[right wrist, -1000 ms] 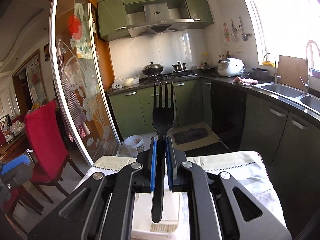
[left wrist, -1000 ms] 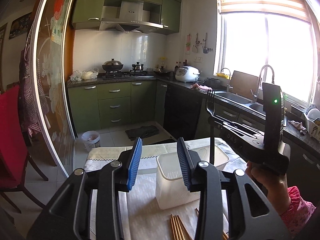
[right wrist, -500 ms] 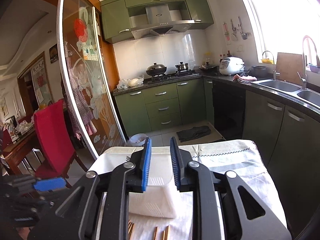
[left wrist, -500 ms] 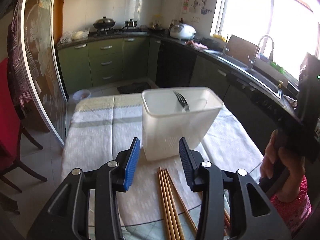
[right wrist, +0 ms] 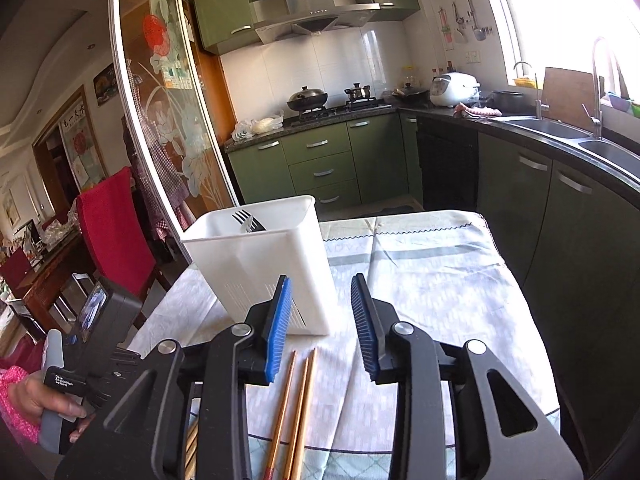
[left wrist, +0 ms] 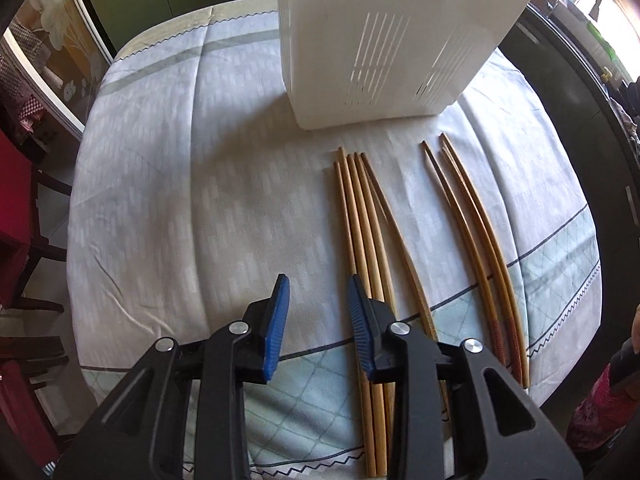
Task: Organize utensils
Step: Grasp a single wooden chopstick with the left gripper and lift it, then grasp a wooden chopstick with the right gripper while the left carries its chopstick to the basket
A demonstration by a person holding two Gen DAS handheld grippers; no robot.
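Note:
A white slotted utensil holder (left wrist: 392, 40) stands on the clothed table; it also shows in the right wrist view (right wrist: 264, 264) with a black fork (right wrist: 248, 220) inside it. Two groups of wooden chopsticks lie in front of it: a left bundle (left wrist: 362, 216) and a right set (left wrist: 472, 224), the latter also in the right wrist view (right wrist: 296, 408). My left gripper (left wrist: 316, 312) is open and empty, low over the cloth just left of the left bundle. My right gripper (right wrist: 322, 320) is open and empty above the chopsticks, near the holder.
The table has a pale patterned tablecloth (left wrist: 180, 184). A red chair (right wrist: 112, 232) stands to its left, and dark green kitchen cabinets (right wrist: 560, 216) and a sink run along the right. The other hand's gripper body (right wrist: 92, 344) shows at lower left in the right wrist view.
The right gripper opened and let the fork drop into the holder, then drew back. The left gripper tilted down and lowered toward the chopsticks.

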